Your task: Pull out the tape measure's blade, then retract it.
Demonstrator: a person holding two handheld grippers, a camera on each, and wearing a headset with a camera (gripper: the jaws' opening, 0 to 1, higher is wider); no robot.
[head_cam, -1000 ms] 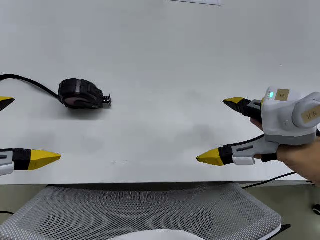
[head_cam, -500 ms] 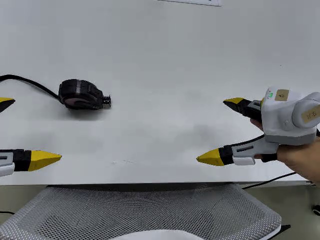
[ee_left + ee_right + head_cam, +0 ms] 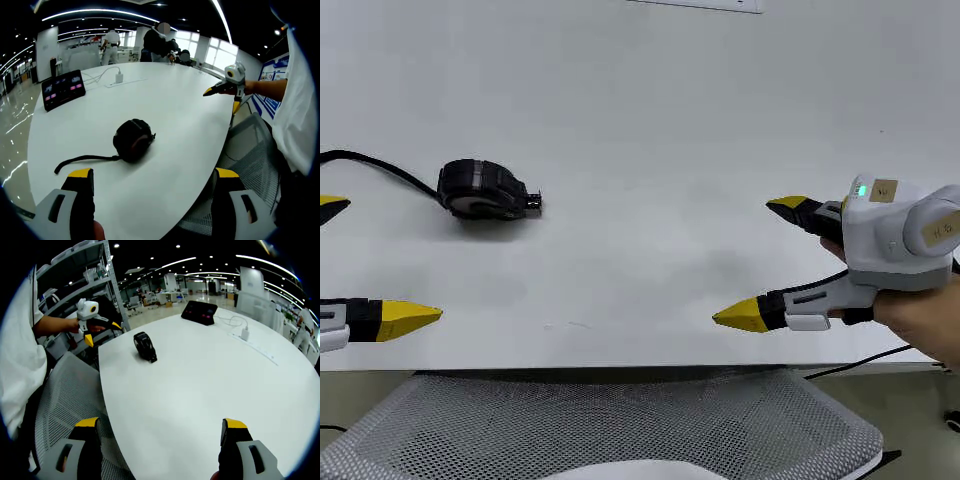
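Left claw [image 3: 392, 258] gapes wide, gripping nothing; the tape measure [image 3: 483, 189] lies on the white table [image 3: 650, 110] near it, just past its tips, blade wound in. Right claw [image 3: 741, 260], equally wide and empty, hovers well apart from it

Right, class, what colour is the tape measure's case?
Mostly black, with a grey stripe. The tape measure shows best in the head view.
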